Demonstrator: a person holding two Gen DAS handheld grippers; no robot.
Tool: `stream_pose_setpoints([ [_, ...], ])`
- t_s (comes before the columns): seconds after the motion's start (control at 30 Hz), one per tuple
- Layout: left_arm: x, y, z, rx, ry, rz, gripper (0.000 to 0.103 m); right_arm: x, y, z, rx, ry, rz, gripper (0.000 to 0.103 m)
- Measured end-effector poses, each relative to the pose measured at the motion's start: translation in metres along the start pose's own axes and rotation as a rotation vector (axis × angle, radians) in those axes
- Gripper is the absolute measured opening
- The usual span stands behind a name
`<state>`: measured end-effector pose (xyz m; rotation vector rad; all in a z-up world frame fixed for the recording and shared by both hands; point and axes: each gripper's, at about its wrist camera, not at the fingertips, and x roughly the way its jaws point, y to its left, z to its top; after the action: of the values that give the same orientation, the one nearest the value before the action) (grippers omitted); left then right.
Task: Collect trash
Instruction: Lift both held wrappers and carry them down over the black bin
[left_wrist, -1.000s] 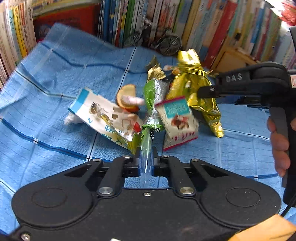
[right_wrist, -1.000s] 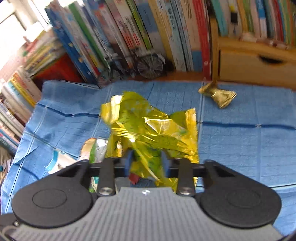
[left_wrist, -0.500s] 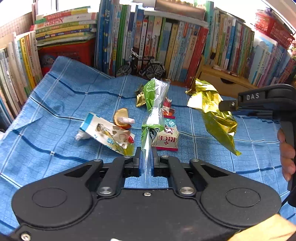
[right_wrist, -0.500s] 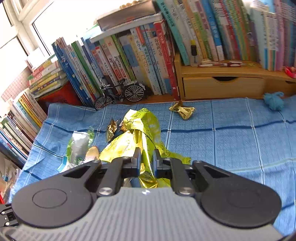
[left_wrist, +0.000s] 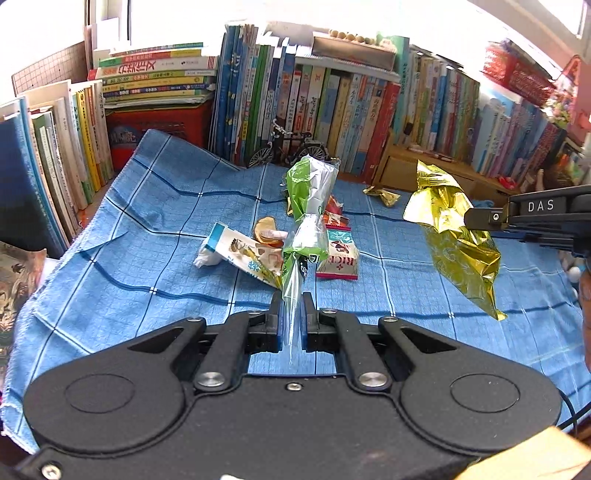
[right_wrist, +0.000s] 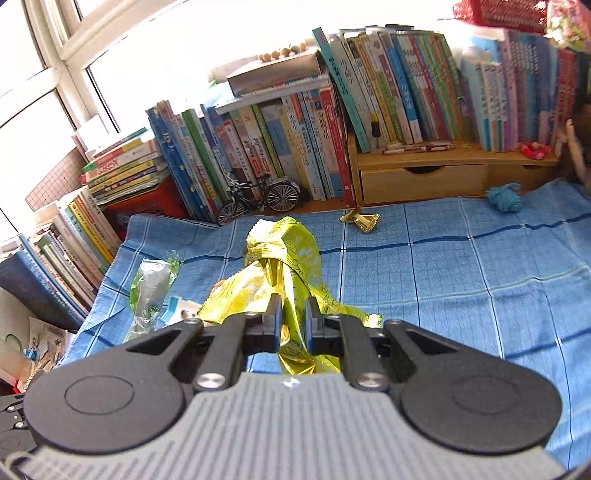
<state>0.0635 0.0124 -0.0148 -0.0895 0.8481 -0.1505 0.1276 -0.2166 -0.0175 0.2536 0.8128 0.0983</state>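
The left gripper (left_wrist: 291, 314) is clamped on the clear tail of a green and clear wrapper (left_wrist: 308, 206), which stands up at the centre of the left wrist frame and hides part of the litter behind it. The right gripper (right_wrist: 293, 314) is pinched on a crumpled gold foil bag (right_wrist: 284, 269); in the left wrist view that bag (left_wrist: 454, 236) hangs at mid right, clear of the blue checked cloth (left_wrist: 166, 229). On the cloth at the frame's centre lie a white and blue packet (left_wrist: 240, 251), a red-edged rice snack pack (left_wrist: 341, 258) and a round food scrap (left_wrist: 267, 232), all close together. A small gold wrapper (right_wrist: 362, 221) lies apart near the wooden drawer unit (right_wrist: 421, 181) in the right wrist view, upper middle, with a blue yarn ball (right_wrist: 504, 197) to its right. A toy bicycle (right_wrist: 258, 197) stands against the row of books (right_wrist: 295, 140).
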Motion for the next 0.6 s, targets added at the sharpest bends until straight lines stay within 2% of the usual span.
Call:
stream_pose_setpoints([
  [0.2, -0.032, 0.012, -0.022, 0.036, -0.025, -0.054, 0.008, -0.035, 0.026, -0.031, 0.016, -0.026, -0.036, 0.015],
  [0.37, -0.056, 0.019, -0.049, 0.028, -0.027, -0.056, 0.008, -0.052, 0.041, -0.061, 0.014, -0.011, -0.023, 0.015],
  [0.6, -0.095, 0.028, -0.091, -0.004, -0.037, -0.023, 0.008, -0.078, 0.053, -0.099, 0.009, 0.005, 0.028, 0.015],
])
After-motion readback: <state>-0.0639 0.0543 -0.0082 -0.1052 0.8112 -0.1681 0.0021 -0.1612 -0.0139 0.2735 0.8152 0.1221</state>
